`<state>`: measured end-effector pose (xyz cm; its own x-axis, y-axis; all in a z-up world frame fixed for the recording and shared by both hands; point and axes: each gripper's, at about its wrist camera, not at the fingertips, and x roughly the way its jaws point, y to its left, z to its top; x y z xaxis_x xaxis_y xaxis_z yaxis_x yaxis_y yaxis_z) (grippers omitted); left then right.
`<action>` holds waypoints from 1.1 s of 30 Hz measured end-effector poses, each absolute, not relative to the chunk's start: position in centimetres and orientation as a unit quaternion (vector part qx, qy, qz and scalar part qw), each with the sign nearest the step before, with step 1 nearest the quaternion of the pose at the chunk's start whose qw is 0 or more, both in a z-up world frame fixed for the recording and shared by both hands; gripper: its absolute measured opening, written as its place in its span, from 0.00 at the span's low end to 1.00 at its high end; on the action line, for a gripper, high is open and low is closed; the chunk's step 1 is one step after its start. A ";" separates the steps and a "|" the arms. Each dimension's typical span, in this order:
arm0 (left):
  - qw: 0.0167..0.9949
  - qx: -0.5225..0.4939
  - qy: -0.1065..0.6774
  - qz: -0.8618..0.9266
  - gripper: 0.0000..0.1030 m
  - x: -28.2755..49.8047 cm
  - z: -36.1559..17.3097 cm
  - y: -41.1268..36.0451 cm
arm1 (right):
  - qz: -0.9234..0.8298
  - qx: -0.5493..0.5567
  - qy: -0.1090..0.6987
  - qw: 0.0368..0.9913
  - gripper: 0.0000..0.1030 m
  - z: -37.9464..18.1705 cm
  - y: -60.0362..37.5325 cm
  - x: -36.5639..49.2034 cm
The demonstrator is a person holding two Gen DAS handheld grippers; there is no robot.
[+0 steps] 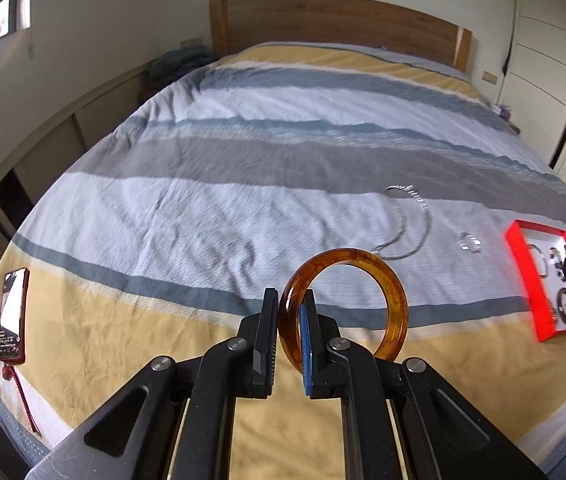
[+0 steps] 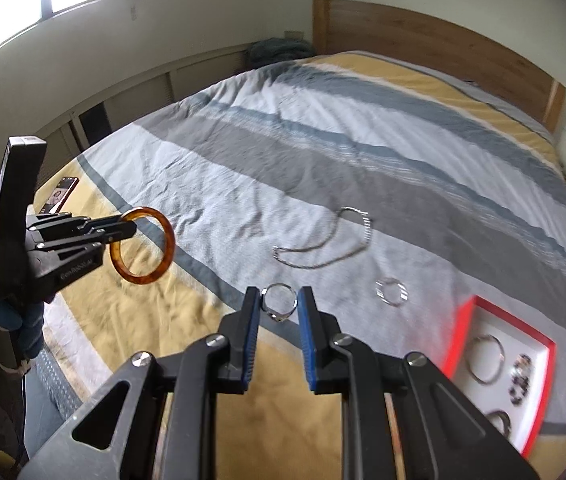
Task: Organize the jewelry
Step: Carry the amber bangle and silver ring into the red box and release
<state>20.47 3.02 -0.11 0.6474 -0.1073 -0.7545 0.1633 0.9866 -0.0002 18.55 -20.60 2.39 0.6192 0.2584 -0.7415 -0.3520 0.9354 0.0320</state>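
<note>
My left gripper (image 1: pixel 290 300) is shut on an amber bangle (image 1: pixel 391 280) and holds it above the bed; the bangle also shows in the right wrist view (image 2: pixel 163 232) with the left gripper (image 2: pixel 129 226). My right gripper (image 2: pixel 279 300) is shut on a small silver ring (image 2: pixel 279 303) held between its jaws above the bed. A silver chain necklace (image 1: pixel 407 220) (image 2: pixel 323 244) and a clear ring (image 1: pixel 469 242) (image 2: pixel 391 291) lie on the bedspread. A red box (image 1: pixel 523 276) (image 2: pixel 459 332) with a white inside holds several bracelets.
A phone (image 1: pixel 13 316) (image 2: pixel 61 194) with a red strap lies near the bed's left edge. The wooden headboard (image 1: pixel 335 20) stands at the far end. Low cabinets (image 2: pixel 131 96) run along the left wall. White wardrobe doors (image 1: pixel 551 60) are at the right.
</note>
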 end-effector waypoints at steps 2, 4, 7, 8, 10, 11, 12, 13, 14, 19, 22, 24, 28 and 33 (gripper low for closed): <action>0.909 0.036 0.408 -0.084 0.10 19.8 0.6 1.7 | 0.158 -0.054 0.399 0.902 0.17 2.8 -22.2 17.4; 0.909 0.038 0.403 -0.096 0.10 19.3 1.2 0.1 | 0.143 -0.047 0.396 0.906 0.17 3.3 -24.1 16.3; 0.909 0.042 0.400 -0.114 0.10 18.7 1.6 -2.4 | 0.120 -0.037 0.393 0.911 0.17 3.6 -27.2 14.6; 0.908 0.043 0.399 -0.122 0.10 18.5 1.8 -3.5 | 0.114 -0.035 0.393 0.912 0.17 3.6 -28.0 14.3; 0.906 0.044 0.398 -0.135 0.10 18.1 1.9 -5.4 | 0.098 -0.028 0.394 0.913 0.17 3.6 -30.1 13.5; 0.905 0.046 0.398 -0.144 0.10 17.9 2.0 -6.5 | 0.090 -0.025 0.395 0.914 0.17 3.5 -31.1 13.1; 0.904 0.047 0.399 -0.150 0.10 17.8 2.0 -7.3 | 0.083 -0.021 0.395 0.915 0.17 3.5 -32.1 12.7; 0.902 0.050 0.399 -0.158 0.10 17.6 2.0 -8.5 | 0.077 -0.017 0.395 0.915 0.17 3.5 -32.9 12.4; 0.900 0.053 0.400 -0.165 0.10 17.5 2.0 -9.4 | 0.071 -0.014 0.395 0.916 0.17 3.5 -33.6 12.1; 0.891 0.068 0.403 -0.197 0.10 17.0 1.7 -14.4 | 0.044 0.006 0.398 0.917 0.17 2.8 -37.8 11.1; 0.886 0.078 0.406 -0.211 0.10 16.9 1.5 -16.9 | 0.033 0.017 0.400 0.916 0.17 2.1 -39.9 10.7; 0.883 0.086 0.407 -0.218 0.10 16.9 1.2 -18.3 | 0.029 0.023 0.402 0.915 0.17 1.6 -40.8 10.7; 0.876 0.097 0.412 -0.232 0.10 17.3 0.7 -21.3 | 0.025 0.038 0.407 0.912 0.17 0.3 -42.8 11.0; 0.865 0.110 0.420 -0.251 0.10 18.0 -0.6 -24.4 | 0.025 0.052 0.418 0.907 0.17 -1.6 -44.8 11.9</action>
